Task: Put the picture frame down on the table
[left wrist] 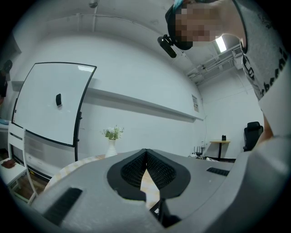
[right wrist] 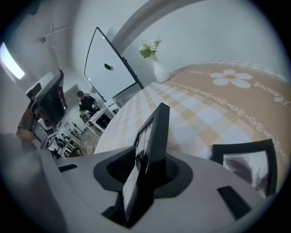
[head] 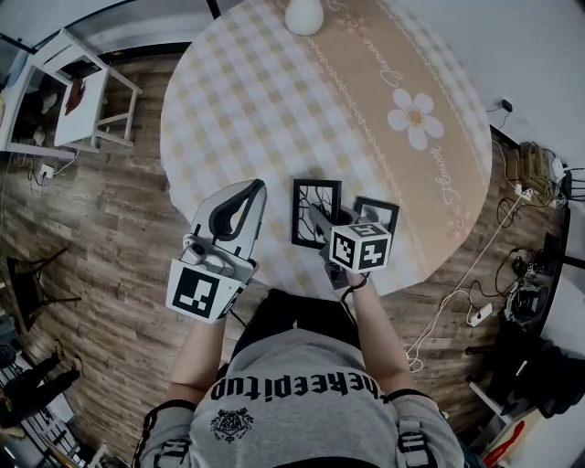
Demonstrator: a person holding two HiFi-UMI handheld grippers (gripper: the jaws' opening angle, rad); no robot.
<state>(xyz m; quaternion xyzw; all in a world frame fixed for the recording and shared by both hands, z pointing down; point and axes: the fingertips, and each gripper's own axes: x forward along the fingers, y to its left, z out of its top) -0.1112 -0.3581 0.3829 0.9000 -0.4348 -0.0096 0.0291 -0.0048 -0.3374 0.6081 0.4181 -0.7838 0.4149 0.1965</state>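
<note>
low and left of centre in the head view, the left gripper [head: 256, 188] hovers off the table's near edge, jaws pressed together on nothing. just right of it, the right gripper [right wrist: 146, 169] pinches the black rectangular picture frame [right wrist: 153, 132] by the edge nearest the hand, and the pads appear to press on both faces. the frame stands on edge, tilted, over the near rim of the round table in a beige-and-white checked cloth [head: 265, 101]. i cannot tell whether its far edge touches the cloth. it looks light and stiff, with a narrow moulding. its printed front is probably glazed, so smooth and breakable. the border is the place to hold, not the middle of the pane, and it wants easing down flat. a second black frame [head: 384, 212] lies flat just to the right and crowds the landing spot. a white ceramic vase [head: 304, 15] stands well apart at the top.
</note>
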